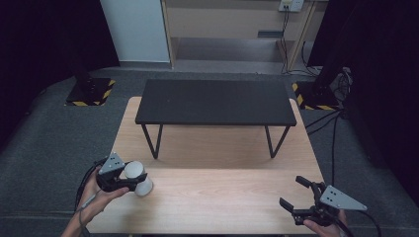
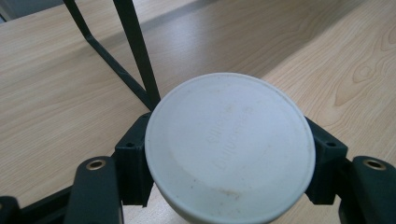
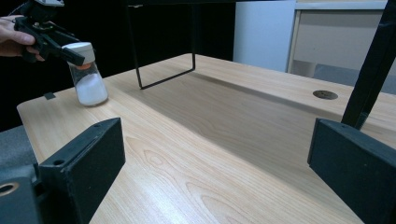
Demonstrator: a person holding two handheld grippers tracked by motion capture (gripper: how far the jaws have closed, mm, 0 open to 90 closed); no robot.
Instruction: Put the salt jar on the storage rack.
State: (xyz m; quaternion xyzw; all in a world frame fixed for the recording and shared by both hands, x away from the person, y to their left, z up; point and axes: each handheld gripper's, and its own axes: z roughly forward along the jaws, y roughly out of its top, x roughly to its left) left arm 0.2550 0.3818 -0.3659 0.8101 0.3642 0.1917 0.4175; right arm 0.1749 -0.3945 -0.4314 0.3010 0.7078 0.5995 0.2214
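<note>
A small clear jar (image 1: pixel 142 184) with a white lid (image 2: pixel 229 144) and white powder inside (image 3: pixel 91 88) is at the table's front left. My left gripper (image 1: pixel 131 177) is shut on the jar at its lid, one jaw on each side. The jar leans a little, and its base is on or just above the wood. My right gripper (image 1: pixel 291 191) is at the front right corner, low over the table. Its jaws (image 3: pixel 219 163) stand wide open with nothing between them.
A low black stand (image 1: pixel 215 101) on thin metal legs (image 1: pixel 157 140) takes up the far half of the wooden table (image 1: pixel 222 197). One leg (image 2: pixel 135 51) rises just beyond the jar. A round cable port (image 3: pixel 325 94) is set into the tabletop.
</note>
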